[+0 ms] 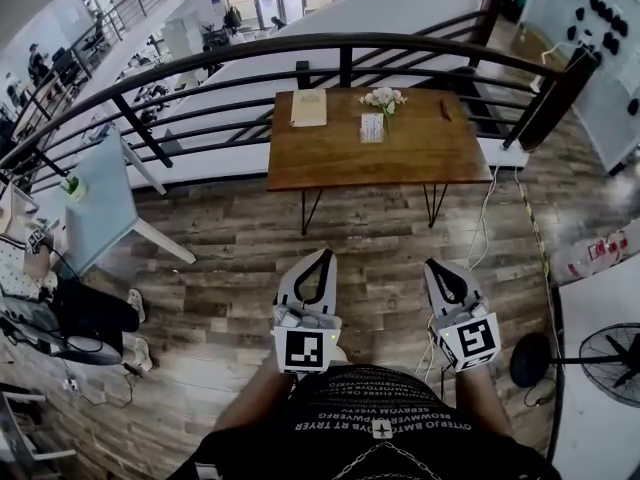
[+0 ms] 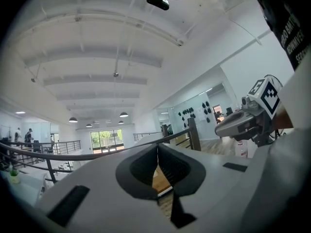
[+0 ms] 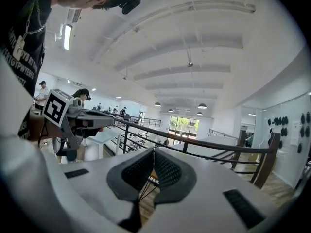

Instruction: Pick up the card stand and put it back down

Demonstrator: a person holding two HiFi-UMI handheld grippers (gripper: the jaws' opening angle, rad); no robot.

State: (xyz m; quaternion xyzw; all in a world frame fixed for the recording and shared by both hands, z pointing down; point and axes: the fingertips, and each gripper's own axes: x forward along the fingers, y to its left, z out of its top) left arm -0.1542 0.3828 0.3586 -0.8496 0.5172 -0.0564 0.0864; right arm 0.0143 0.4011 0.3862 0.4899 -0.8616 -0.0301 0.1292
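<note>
You hold both tongs low in the head view, close to your body and over the wood-plank floor point(image 1: 230, 258). Your left tongs point(image 1: 325, 256) sit just left of centre at the bottom of the frame. Your right tongs point(image 1: 432, 266) sit beside them to the right, with a gap between the two. Each one's own view shows its two jaws pressed together along a thin seam, with nothing held between them. Through the notch below the left seam you see only a sliver of brown wood.

The card stand point(image 1: 372, 127) is well apart from both tongs. It stands in the upper middle of the head view, on the brown tabletop point(image 1: 330, 158), right of that tabletop's centre and towards its far edge. A small bunch of pale flowers point(image 1: 383, 98) is just behind it; whether they touch cannot be told. A tan book point(image 1: 309, 107) lies flat to the left of the card stand, apart from it. A small dark thing point(image 1: 445, 110) lies to the right, too small to make out.

A dark curved railing point(image 1: 250, 53) runs behind the tabletop across the upper part of the frame. A pale blue desk point(image 1: 100, 208) stands at the left edge, and a black fan point(image 1: 612, 360) at the lower right.
</note>
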